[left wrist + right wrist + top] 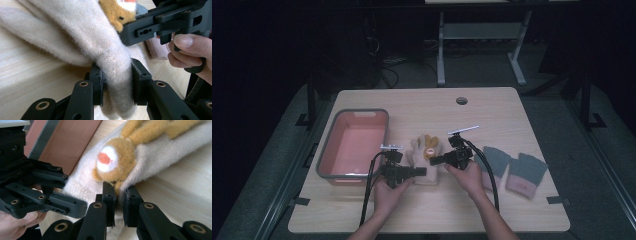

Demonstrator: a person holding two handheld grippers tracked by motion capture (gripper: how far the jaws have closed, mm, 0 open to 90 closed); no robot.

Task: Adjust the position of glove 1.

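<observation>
Glove: cream glove (424,160) w/ orange plush animal (430,148), mid-table, just at 3 o'clock of the pink bin (334,150); fingers point to 12, cuff to 6.
L gripper (422,171): at glove's 7 o'clock edge, jaws clenched on a fold of cream knit (115,75).
R gripper (435,160): comes in from 3 o'clock, jaws pinched on the glove edge just under the plush (113,163).
Key relation: both grips sit on the cuff half, tips nearly touching; bin lies at 9 o'clock of the L gripper, so L hand is nearer it.
Other: grey-pink gloves (512,170) at 3 o'clock, apart.
</observation>
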